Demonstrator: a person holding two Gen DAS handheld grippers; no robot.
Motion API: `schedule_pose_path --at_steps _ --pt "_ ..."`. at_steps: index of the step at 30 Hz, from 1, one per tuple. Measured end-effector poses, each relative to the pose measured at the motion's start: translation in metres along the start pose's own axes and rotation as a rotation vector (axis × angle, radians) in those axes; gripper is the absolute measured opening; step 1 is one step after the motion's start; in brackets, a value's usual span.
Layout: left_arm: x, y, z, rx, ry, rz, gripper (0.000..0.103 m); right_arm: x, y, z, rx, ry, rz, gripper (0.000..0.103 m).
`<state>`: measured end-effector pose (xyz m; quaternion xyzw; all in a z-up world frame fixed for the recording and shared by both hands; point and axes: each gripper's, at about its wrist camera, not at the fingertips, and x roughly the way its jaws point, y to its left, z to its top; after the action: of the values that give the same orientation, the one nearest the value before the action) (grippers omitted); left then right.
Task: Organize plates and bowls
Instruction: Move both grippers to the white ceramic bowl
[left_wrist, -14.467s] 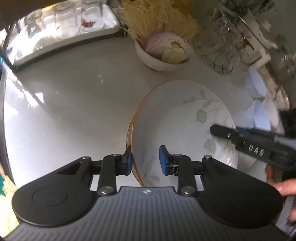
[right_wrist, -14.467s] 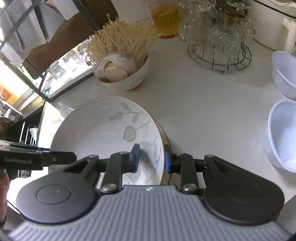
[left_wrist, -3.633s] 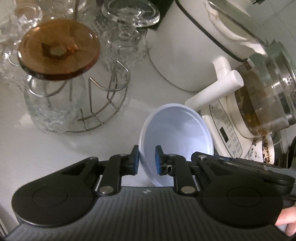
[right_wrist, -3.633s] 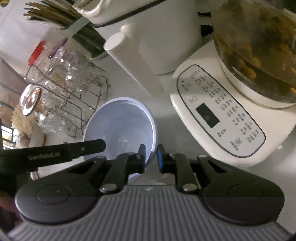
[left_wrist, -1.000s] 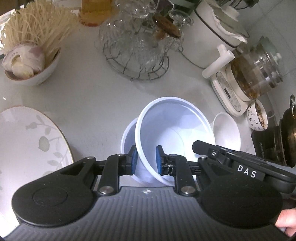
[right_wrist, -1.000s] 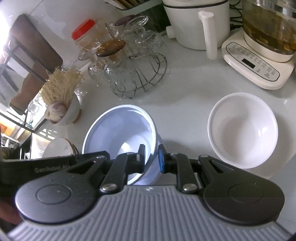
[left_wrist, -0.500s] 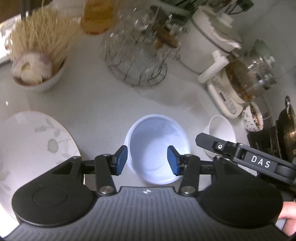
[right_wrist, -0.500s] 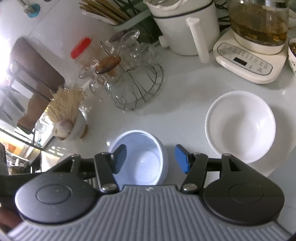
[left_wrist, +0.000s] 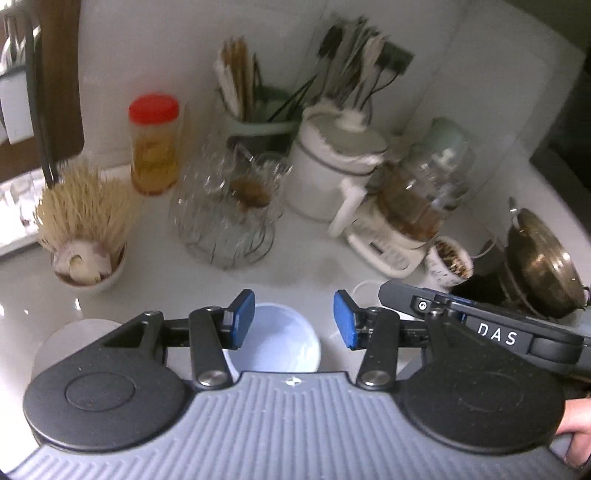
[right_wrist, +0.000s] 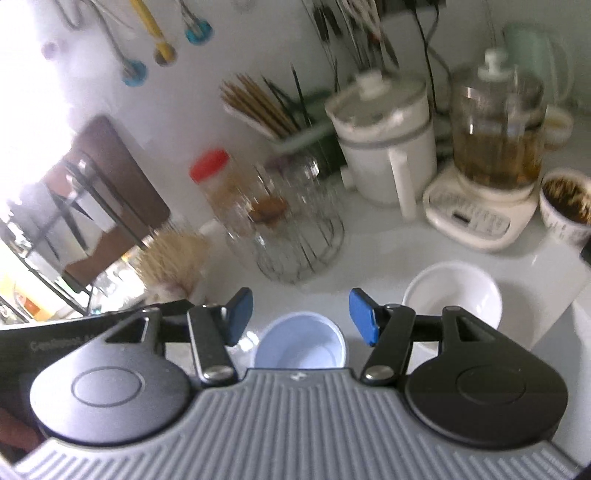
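Observation:
The stacked pale blue plastic bowls (left_wrist: 275, 341) stand on the white counter, below and between the fingers of my open, empty left gripper (left_wrist: 293, 323). They also show in the right wrist view (right_wrist: 301, 347) under my open, empty right gripper (right_wrist: 301, 317). Both grippers are raised above the bowls. A white bowl (right_wrist: 452, 293) sits to the right of the blue ones. The edge of the leaf-patterned plate (left_wrist: 66, 332) shows at the left, partly hidden by my left gripper's body.
At the back stand a bowl of noodles and garlic (left_wrist: 85, 254), a wire rack of glasses (left_wrist: 229, 218), a red-lidded jar (left_wrist: 153, 144), a white pot (left_wrist: 332, 173), a glass tea kettle on its base (right_wrist: 491, 166) and a cup (right_wrist: 565, 206). A metal pan (left_wrist: 543, 258) is far right.
Both grippers have let go of the blue bowl, now nested in the other blue bowl, opened wide and lifted up and back from the counter.

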<state>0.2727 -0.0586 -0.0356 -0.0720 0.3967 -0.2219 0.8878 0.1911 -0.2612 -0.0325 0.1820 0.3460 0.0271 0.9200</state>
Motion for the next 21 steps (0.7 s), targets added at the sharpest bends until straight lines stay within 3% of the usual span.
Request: schedule_pose_path --at_steps 11,21 --pt "-0.052 -0.011 -0.017 0.026 -0.013 -0.065 0.053 -0.062 0.032 -0.021 -0.082 -0.118 -0.086 0.061" --pt "-0.044 -0.023 -0.032 0.036 0.044 -0.101 0.053 -0.074 0.018 -0.038 -0.046 -0.086 -0.149 0.061"
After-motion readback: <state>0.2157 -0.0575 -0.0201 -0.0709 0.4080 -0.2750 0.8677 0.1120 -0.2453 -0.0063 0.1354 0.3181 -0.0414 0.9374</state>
